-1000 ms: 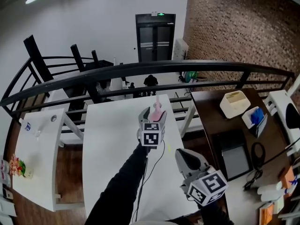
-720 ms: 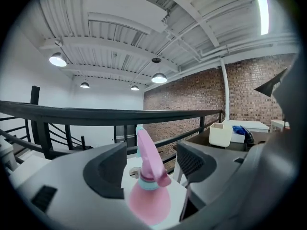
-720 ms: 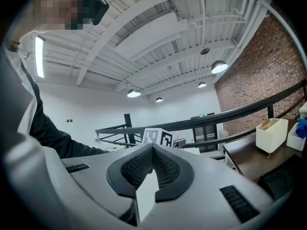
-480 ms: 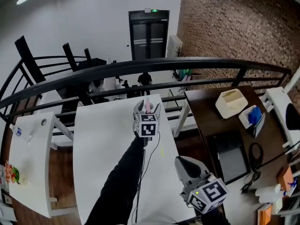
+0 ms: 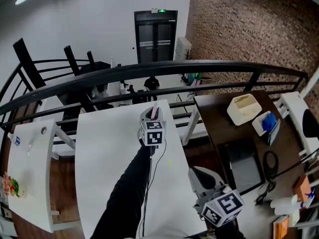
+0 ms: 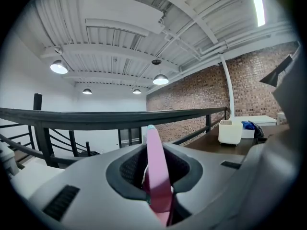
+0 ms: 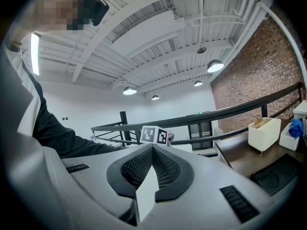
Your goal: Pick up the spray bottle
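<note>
The pink spray bottle stands on the white table, near its far edge. My left gripper reaches out level around it, and its jaws have just been closing. In the left gripper view the bottle rises as a pink strip between the two pads, which press on its sides; my left gripper is shut on it. My right gripper hangs low at the table's near right corner, away from the bottle. In the right gripper view, the right gripper has its pads together with nothing between them.
A black railing curves behind the table, with a drop beyond it. A dark desk to the right carries a white box and a tray with something blue. Another white table stands on the left.
My left gripper has reached forward until the bottle sits between its jaws, and the jaws have closed on it. The right gripper stays at the lower right.
</note>
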`<state>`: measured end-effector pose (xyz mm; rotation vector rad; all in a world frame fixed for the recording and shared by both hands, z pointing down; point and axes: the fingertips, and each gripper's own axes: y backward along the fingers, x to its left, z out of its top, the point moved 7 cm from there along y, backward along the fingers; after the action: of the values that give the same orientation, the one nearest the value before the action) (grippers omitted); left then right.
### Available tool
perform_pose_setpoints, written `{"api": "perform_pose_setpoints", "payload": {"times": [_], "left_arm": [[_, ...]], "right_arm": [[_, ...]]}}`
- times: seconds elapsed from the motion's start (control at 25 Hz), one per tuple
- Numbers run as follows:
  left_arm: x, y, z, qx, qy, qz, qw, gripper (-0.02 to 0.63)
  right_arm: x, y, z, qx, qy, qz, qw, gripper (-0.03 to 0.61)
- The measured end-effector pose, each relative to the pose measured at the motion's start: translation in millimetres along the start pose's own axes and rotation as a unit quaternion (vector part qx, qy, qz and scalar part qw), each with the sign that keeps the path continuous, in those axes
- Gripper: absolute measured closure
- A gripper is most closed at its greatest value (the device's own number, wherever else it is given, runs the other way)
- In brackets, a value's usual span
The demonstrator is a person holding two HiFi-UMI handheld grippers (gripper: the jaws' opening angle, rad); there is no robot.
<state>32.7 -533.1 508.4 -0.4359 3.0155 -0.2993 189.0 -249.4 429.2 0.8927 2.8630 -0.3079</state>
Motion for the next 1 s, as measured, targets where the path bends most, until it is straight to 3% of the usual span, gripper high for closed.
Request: {"api": "perform_pose_setpoints", "payload": {"times": [0.24, 0.48, 1.0], "left_arm": [[2, 28, 3, 0.005, 0.001, -0.016, 0.9999, 0.557], [12, 99, 17, 0.005, 0.005, -0.031, 0.9995, 0.557], [65, 361, 49, 0.004, 0.012, -0.047, 0.9988, 0.557]], "right_arm": [[4, 3, 3, -0.005, 0.001, -0.001, 1.0, 0.607], [31, 6, 13, -0.017, 0.005, 0.005, 1.0, 0.607], [155, 17, 20, -0.033, 0.038, 0.065, 0.997, 0.608]]}}
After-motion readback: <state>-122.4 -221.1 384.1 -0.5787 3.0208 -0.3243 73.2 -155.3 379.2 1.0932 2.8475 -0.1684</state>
